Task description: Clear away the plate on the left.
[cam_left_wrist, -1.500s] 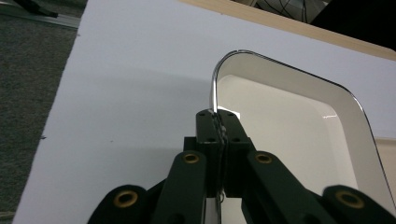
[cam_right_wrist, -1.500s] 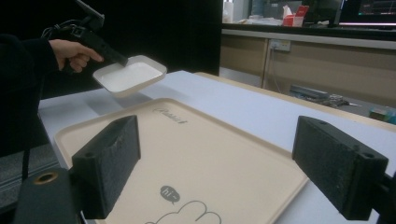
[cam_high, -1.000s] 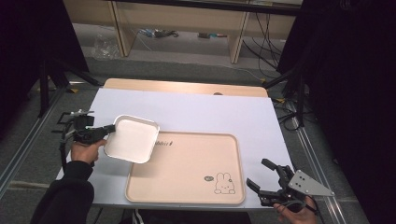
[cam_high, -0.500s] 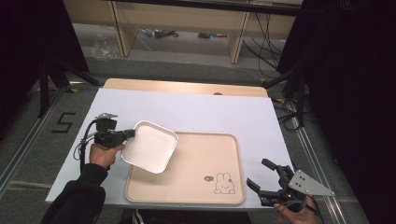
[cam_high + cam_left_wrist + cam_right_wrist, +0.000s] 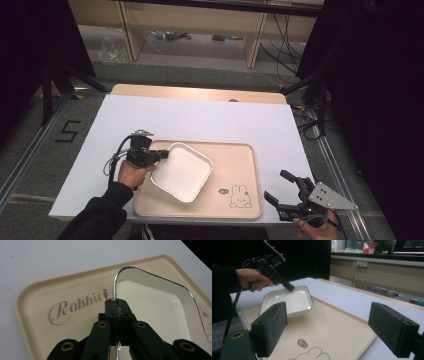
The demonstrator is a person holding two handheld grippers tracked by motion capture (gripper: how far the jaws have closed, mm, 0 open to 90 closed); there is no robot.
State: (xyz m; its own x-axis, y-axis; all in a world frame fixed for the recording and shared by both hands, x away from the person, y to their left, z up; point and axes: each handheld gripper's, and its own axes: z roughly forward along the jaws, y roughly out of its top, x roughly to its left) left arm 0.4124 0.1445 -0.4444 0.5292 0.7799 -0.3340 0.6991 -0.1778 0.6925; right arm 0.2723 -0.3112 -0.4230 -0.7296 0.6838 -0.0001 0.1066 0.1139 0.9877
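White square dish [image 5: 181, 171], held tilted above the left half of the beige tray [image 5: 235, 212], its rim clamped between the closed jaws of the left gripper [image 5: 161, 155]. The right gripper [image 5: 281, 193] rests at the desk's [image 5: 210, 117] near right corner, jaws spread wide and holding nothing.

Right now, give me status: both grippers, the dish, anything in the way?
Left gripper shut on white dish rim, dish tilted over beige tray. Right gripper open, off tray's right edge. Tray bare under the dish.
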